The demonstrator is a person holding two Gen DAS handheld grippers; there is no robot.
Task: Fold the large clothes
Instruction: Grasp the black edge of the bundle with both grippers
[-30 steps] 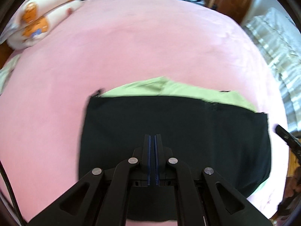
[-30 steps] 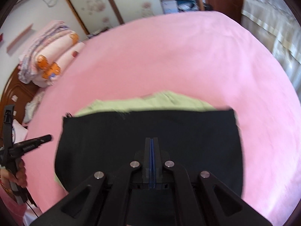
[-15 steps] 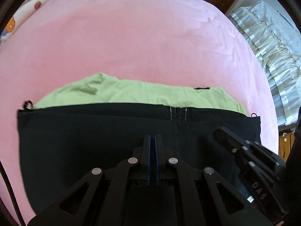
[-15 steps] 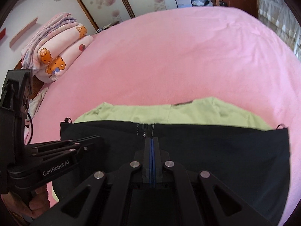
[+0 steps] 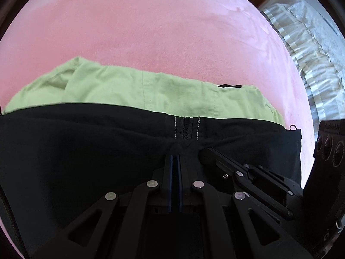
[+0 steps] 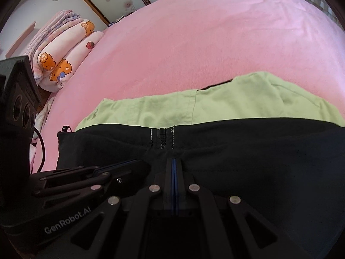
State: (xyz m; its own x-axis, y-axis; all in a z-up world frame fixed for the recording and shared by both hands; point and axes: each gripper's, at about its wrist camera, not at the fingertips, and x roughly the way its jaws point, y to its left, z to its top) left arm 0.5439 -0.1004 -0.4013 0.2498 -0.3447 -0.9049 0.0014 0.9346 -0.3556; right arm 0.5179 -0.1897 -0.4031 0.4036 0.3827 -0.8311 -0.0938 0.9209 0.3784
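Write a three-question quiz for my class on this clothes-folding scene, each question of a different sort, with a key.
1. True or false: the left gripper is wide open.
2. Which colour of cloth lies on top? A) black part B) green part C) pink bedspread
3. Fill in: the zipper lies just ahead of the right gripper, at the black part's far ____.

Key: 1 false, its fingers are shut. 2 A. 3 edge.
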